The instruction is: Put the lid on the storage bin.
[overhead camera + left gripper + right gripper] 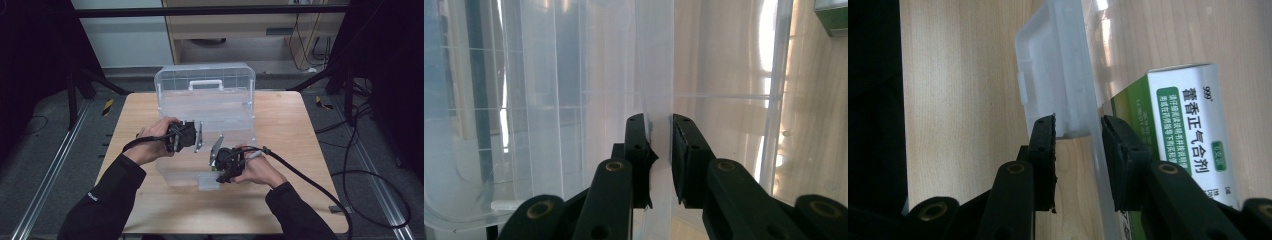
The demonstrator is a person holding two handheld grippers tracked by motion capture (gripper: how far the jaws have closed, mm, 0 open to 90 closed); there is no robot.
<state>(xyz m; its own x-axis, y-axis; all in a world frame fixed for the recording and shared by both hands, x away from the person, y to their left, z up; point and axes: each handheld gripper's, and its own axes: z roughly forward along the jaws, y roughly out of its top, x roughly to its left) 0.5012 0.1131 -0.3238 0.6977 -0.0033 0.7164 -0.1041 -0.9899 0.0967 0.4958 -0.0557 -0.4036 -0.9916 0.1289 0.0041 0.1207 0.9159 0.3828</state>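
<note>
- Clear plastic storage box (205,100) with a white handle sat mid-table on the light wooden table (280,200), lid up.
- Left gripper (658,131) straddled a thin clear box wall, jaws slightly parted, not visibly clamped.
- Right gripper (1078,132) was parted around the white front latch (1055,75).
- Green-and-white medicine carton (1183,125) lay inside, just beside the right jaw.

From the high view my two hands cover most of both grippers, so I cannot see their jaws there. In the right gripper view the green and white box (1188,135) is cut by the right edge, its smaller print unreadable.
</note>
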